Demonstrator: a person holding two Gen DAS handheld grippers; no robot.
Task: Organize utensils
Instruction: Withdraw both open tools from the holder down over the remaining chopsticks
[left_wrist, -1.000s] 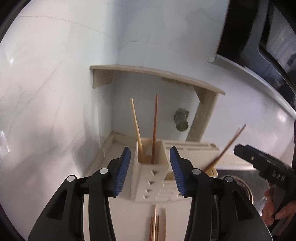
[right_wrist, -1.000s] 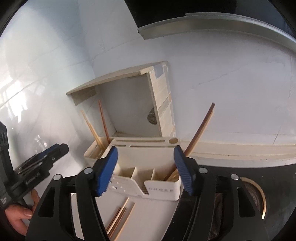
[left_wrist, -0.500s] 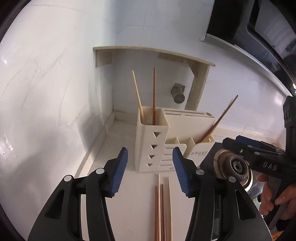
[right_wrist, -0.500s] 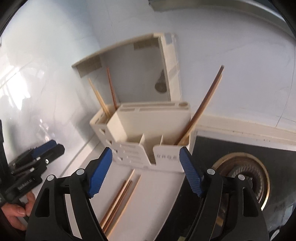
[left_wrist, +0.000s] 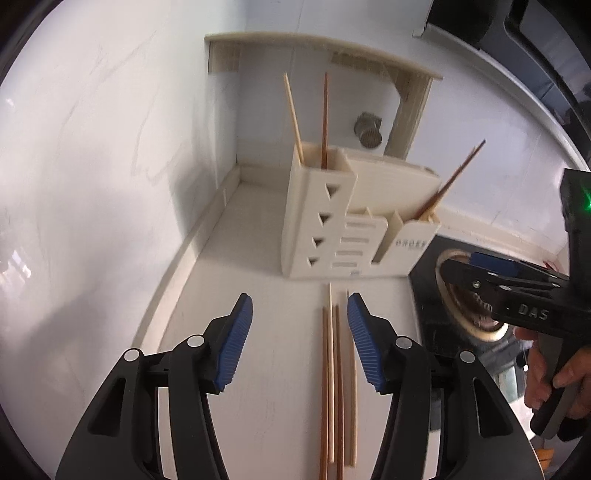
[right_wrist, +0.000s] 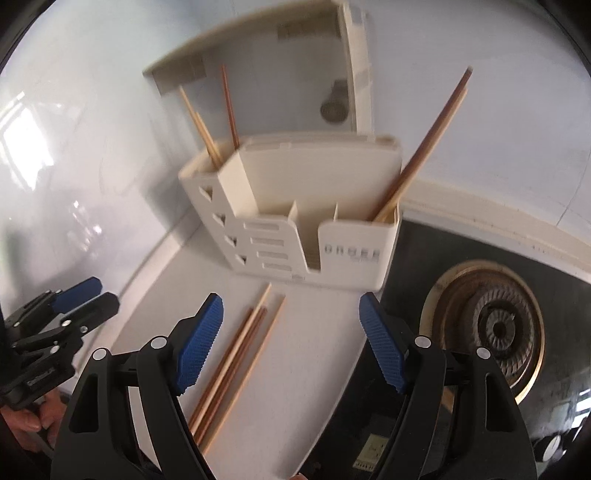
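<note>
A cream utensil holder (left_wrist: 343, 225) (right_wrist: 303, 218) stands on the counter near the wall corner. Two chopsticks (left_wrist: 325, 118) stand in its tall left compartment and a pair (left_wrist: 456, 177) leans out of its right compartment. Several loose chopsticks (left_wrist: 336, 369) (right_wrist: 236, 354) lie on the counter in front of it. My left gripper (left_wrist: 300, 343) is open and empty above the loose chopsticks. My right gripper (right_wrist: 291, 343) is open and empty, just right of them. The right gripper also shows in the left wrist view (left_wrist: 491, 273).
A gas stove burner (right_wrist: 495, 325) on a black hob lies right of the holder. A cream corner shelf (left_wrist: 317, 48) hangs on the white tiled wall behind. The left gripper shows at the lower left of the right wrist view (right_wrist: 74, 299).
Both grippers have pulled back and tilted down from the holder. The loose chopsticks on the counter have come into fuller view between the fingers. Both stay open.
</note>
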